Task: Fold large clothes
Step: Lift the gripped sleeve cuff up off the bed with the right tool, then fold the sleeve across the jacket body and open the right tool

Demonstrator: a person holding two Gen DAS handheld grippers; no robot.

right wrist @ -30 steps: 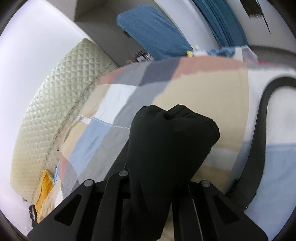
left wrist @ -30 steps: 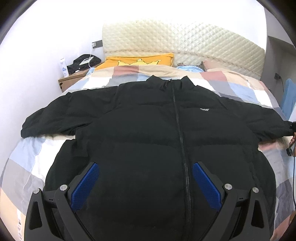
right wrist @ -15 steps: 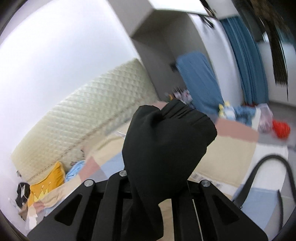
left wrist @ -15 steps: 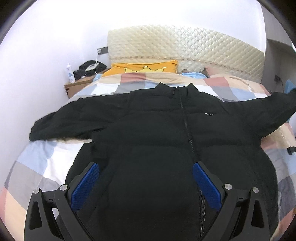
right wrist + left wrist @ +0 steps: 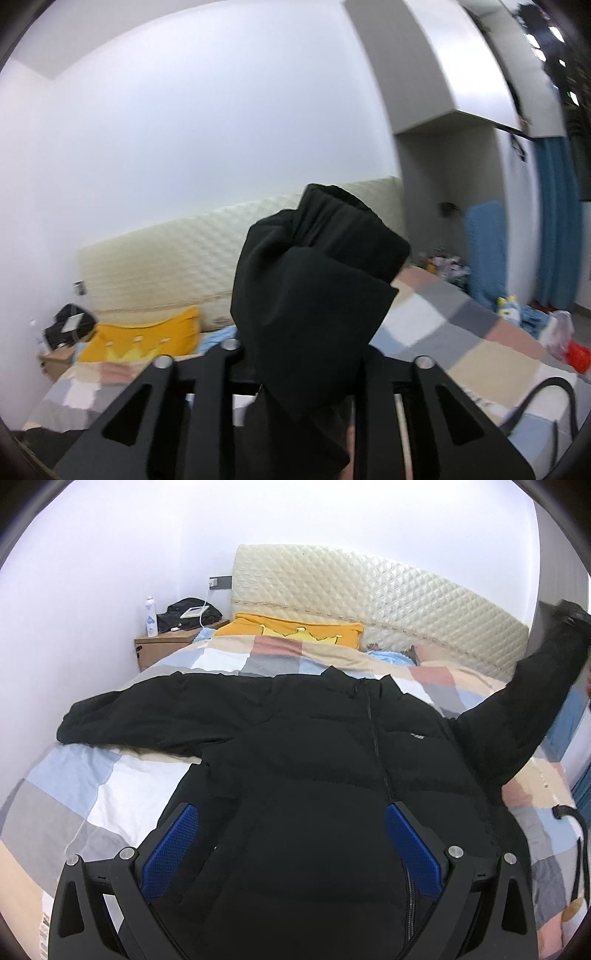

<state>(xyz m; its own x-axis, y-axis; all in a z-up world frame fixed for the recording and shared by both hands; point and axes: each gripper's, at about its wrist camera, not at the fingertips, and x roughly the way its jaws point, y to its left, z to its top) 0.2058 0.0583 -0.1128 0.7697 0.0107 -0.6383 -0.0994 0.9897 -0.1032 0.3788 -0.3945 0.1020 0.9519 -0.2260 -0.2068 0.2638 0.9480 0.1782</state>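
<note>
A large black puffer jacket point(image 5: 314, 768) lies front up, zipped, on a checkered bedspread point(image 5: 85, 786). Its left sleeve point(image 5: 140, 720) rests flat on the bed. Its right sleeve point(image 5: 528, 698) is lifted into the air at the right. My left gripper point(image 5: 291, 834) is open with blue pads, hovering over the jacket's lower front and holding nothing. My right gripper point(image 5: 295, 362) is shut on the right sleeve's cuff point(image 5: 317, 280), which fills the middle of the right wrist view and hides the fingertips.
A quilted cream headboard point(image 5: 369, 602) and a yellow pillow point(image 5: 295, 631) are at the bed's far end. A wooden nightstand point(image 5: 162, 646) with a bottle and black items stands at the far left. A black strap point(image 5: 576, 834) lies at the right bed edge. Blue curtains point(image 5: 554, 221) hang at the right.
My right gripper has raised the sleeve cuff high off the bed and swung toward the headboard. The left gripper has shifted left, still open above the jacket.
</note>
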